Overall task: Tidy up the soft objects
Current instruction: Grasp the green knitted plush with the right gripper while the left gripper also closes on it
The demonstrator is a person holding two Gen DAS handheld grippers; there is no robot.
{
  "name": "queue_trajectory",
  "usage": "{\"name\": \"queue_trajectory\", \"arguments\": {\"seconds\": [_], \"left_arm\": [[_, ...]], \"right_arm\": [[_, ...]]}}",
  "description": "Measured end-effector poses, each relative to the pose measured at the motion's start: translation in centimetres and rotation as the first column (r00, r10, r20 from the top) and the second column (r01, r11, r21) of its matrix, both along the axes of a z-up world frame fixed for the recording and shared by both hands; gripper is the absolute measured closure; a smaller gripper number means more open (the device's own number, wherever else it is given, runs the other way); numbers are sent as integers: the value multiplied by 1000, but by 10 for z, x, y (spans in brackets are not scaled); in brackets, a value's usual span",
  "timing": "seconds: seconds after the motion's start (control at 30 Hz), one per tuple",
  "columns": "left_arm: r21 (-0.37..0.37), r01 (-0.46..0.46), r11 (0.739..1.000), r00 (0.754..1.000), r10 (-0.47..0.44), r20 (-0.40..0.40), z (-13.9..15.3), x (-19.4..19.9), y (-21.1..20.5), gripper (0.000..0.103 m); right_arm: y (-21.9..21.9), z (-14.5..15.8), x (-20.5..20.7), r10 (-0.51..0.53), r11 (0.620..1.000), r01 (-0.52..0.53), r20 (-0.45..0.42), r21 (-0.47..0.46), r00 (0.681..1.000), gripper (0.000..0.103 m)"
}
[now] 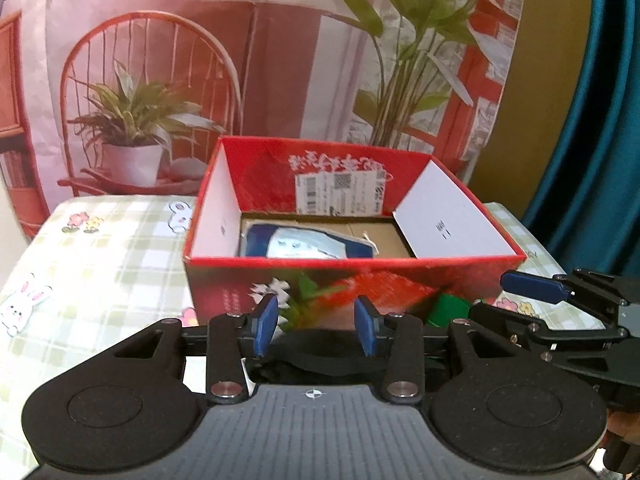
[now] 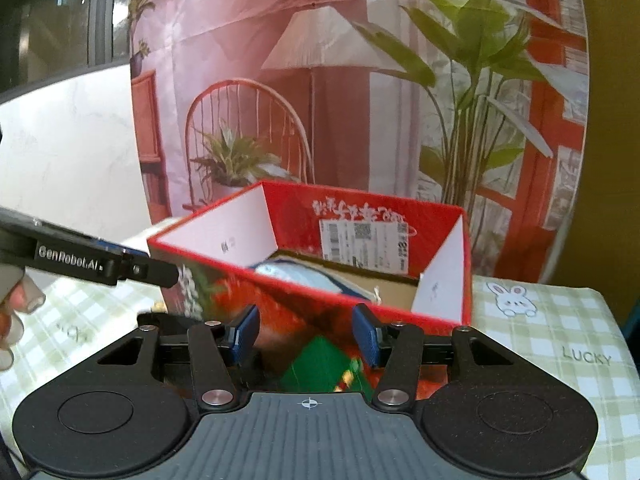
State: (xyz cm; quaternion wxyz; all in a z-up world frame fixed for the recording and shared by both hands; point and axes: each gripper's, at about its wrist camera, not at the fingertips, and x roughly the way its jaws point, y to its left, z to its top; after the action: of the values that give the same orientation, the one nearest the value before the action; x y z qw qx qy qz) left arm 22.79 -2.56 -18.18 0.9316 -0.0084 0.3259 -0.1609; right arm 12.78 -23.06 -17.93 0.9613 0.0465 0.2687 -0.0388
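An open red cardboard box (image 1: 400, 276) (image 2: 280, 300) stands on the table with its flaps folded inward. Inside it lies a soft blue-and-white packet (image 1: 308, 244) (image 2: 304, 274) on the brown bottom. My left gripper (image 1: 316, 326) is just short of the box's front wall, its blue pads apart with nothing pressed between them. Something black (image 1: 324, 354) lies low beneath its fingers; I cannot tell what it is. My right gripper (image 2: 306, 336) faces the box's near corner, jaws apart and empty. Each gripper shows in the other's view: right gripper (image 1: 532, 286), left gripper (image 2: 100, 266).
A green-and-white checked tablecloth (image 1: 100, 264) (image 2: 552, 320) with rabbit prints covers the table. Behind the box hangs a printed backdrop (image 1: 280, 60) of a chair, plants and a lamp. A teal curtain (image 1: 600, 140) hangs at the right. A person's hand (image 2: 16, 312) shows at the left edge.
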Motion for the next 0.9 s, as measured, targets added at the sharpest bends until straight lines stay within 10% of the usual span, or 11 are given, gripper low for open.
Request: {"name": "queue_trajectory", "arguments": {"seconds": [0.9], "left_arm": [[-80, 123, 989, 985, -131, -108, -26, 12, -45, 59]], "right_arm": [[-26, -44, -24, 20, 999, -16, -97, 40, 995, 54]]}}
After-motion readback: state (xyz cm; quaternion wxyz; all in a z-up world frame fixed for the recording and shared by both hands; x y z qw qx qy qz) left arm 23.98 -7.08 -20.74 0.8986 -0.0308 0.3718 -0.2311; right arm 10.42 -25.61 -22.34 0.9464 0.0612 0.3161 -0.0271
